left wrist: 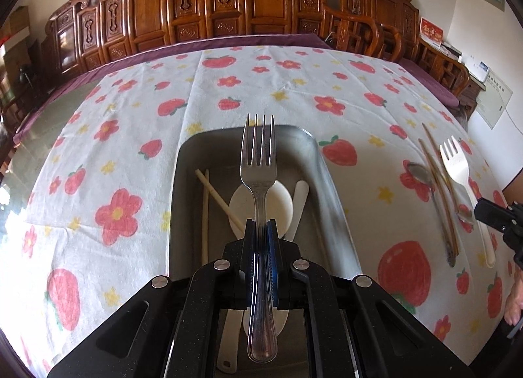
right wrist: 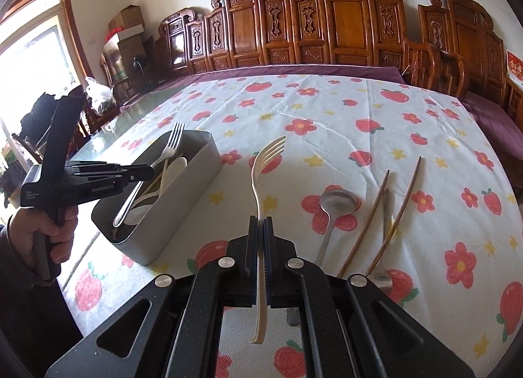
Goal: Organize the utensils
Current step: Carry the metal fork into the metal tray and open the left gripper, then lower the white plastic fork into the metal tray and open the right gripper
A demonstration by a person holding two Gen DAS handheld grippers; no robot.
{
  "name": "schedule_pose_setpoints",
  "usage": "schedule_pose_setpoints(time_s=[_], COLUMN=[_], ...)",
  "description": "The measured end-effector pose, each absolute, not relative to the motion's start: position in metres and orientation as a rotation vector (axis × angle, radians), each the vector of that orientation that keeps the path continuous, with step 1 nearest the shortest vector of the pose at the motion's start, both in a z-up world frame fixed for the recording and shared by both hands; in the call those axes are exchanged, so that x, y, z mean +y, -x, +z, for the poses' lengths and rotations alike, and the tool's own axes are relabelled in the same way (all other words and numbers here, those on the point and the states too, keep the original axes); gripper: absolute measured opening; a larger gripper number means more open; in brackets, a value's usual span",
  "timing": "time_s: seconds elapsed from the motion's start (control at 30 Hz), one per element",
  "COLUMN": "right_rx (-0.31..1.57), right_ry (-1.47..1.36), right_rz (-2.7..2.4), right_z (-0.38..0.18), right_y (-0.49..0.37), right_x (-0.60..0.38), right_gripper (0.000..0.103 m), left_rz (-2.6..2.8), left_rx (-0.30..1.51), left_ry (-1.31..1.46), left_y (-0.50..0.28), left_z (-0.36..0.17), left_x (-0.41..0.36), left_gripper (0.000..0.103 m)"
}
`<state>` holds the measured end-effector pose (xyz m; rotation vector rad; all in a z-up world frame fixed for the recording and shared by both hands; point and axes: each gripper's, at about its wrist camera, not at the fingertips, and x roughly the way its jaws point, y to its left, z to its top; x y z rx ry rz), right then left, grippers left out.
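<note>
Carved wooden screen (right wrist: 343, 25), fruit-and-flower tablecloth (left wrist: 261, 83) (white ground), stacked cardboard boxes (right wrist: 127, 28), bright window (right wrist: 36, 47)

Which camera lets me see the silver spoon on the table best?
The right wrist view. There the silver spoon lies close and sharp on the tablecloth, its bowl and most of its handle in plain sight. The left wrist view shows the same spoon only near the right edge, smaller, stretched and slightly blurred.

Both tools matte black, silver round screws, blue pads; left tool (right wrist: 143, 171) bears white lettering; dark sleeve (right wrist: 19, 266).
</note>
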<state>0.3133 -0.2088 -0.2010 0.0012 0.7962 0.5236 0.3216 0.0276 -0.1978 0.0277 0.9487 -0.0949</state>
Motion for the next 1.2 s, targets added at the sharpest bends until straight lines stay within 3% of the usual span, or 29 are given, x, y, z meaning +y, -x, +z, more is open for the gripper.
schedule_pose_setpoints(time_s=[0.47, 0.77, 1.2], right_rx=[0.816, 0.835, 0.798], right_ry=[0.027, 0.013, -0.045], right_rz=[0.496, 0.452, 0.557], right_z=[-0.21, -0.215, -0.176], right_y=[-0.313, -0.308, -0.305], right_x=[-0.208, -0.21, -0.141], right_gripper=[0.004, 0.004, 0.004], left_rz=[-0.103, -0.117, -0.097], left_rx=[0.995, 0.921, 0.846], left_ry=[-0.049, -0.021, -0.02], left_y=[-0.323, -0.312, -0.301], left_z=[-0.211, -0.183, -0.153], left_x=[0.029, 0.04, 0.07], left_gripper=[0.007, 0.008, 0.008])
